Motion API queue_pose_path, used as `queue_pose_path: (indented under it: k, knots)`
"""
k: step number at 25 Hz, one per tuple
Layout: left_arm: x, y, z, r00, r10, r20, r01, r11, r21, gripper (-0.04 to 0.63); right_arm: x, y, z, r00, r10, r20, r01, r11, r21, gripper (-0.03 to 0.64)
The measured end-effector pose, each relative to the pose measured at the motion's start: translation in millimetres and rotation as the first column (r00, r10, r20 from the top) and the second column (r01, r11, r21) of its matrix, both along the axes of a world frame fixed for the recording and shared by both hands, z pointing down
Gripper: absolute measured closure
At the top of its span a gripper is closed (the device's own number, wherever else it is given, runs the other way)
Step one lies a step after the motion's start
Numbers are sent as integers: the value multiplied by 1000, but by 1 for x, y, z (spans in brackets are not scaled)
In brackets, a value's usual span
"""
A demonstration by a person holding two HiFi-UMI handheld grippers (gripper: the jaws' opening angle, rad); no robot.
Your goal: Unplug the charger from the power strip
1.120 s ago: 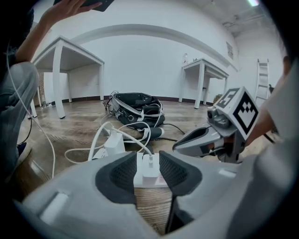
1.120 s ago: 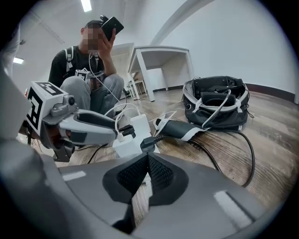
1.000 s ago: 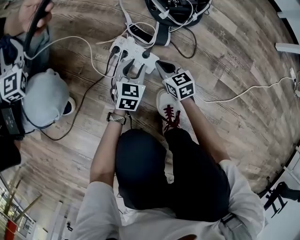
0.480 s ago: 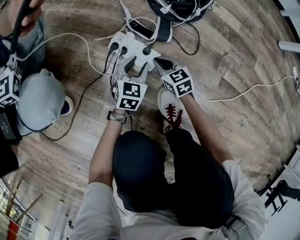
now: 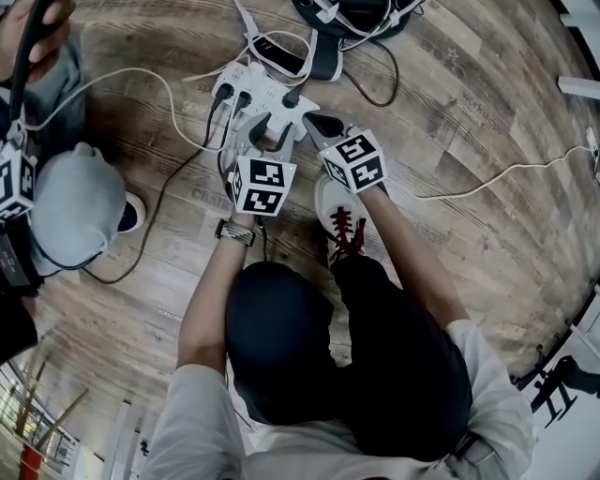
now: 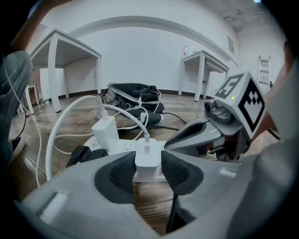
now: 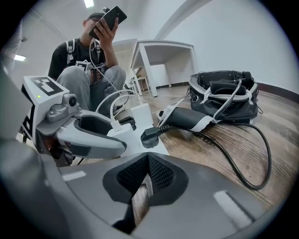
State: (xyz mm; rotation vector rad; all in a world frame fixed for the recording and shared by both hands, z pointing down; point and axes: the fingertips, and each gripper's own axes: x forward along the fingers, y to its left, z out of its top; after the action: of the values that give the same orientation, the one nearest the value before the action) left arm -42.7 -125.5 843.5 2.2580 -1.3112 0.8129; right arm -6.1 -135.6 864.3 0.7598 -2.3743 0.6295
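Note:
A white power strip (image 5: 265, 94) lies on the wooden floor with several plugs in it. At its near end stands a small white charger (image 6: 148, 161) with a white cable rising from its top. My left gripper (image 5: 266, 129) reaches down over it, and its dark pads (image 6: 122, 175) press the charger's two sides. My right gripper (image 5: 314, 122) is shut and holds nothing. Its tip rests at the strip's near right corner, beside the left gripper. In the right gripper view the strip (image 7: 135, 135) lies just ahead of the right gripper (image 7: 147, 161).
A taller white charger (image 6: 106, 135) and black plugs (image 6: 79, 154) fill other sockets. A black bag (image 5: 352, 19) with cables lies behind the strip. A person sits at the left holding a phone (image 7: 110, 18). My shoe (image 5: 337, 220) is just below the grippers.
The left gripper has sunk a little around the charger. The right gripper has stayed at the strip's corner.

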Motion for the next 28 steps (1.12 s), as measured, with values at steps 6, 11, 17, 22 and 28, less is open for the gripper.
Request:
queue_pose_path:
  k: [6,11,17,22,28]
  knots:
    - [-2,-5,2,1000,-17,-11,17,1000,11,441,-1,0,0,1000,16,16,-15,1000,-18,614]
    - [-1,-6,4,1000,-13,-14,13,1000,12,446,-1,-2,-1,999,32,25,-32,999,-21,615]
    - [-2,-4,4,1000,6,-26,-6,1000,0,451,-2,-1,0,999,32,24,-32,999,-23,615]
    - [-3,-5,3,998,2,-69,-3,1000,-12,451,-2,-1,0,1000,19,9,-19,1000,-8,615]
    - [0,-6,0,998,67,-4,-67,998,6,454,-1,-1,0,1000,24,5,-24,1000,-12,615]
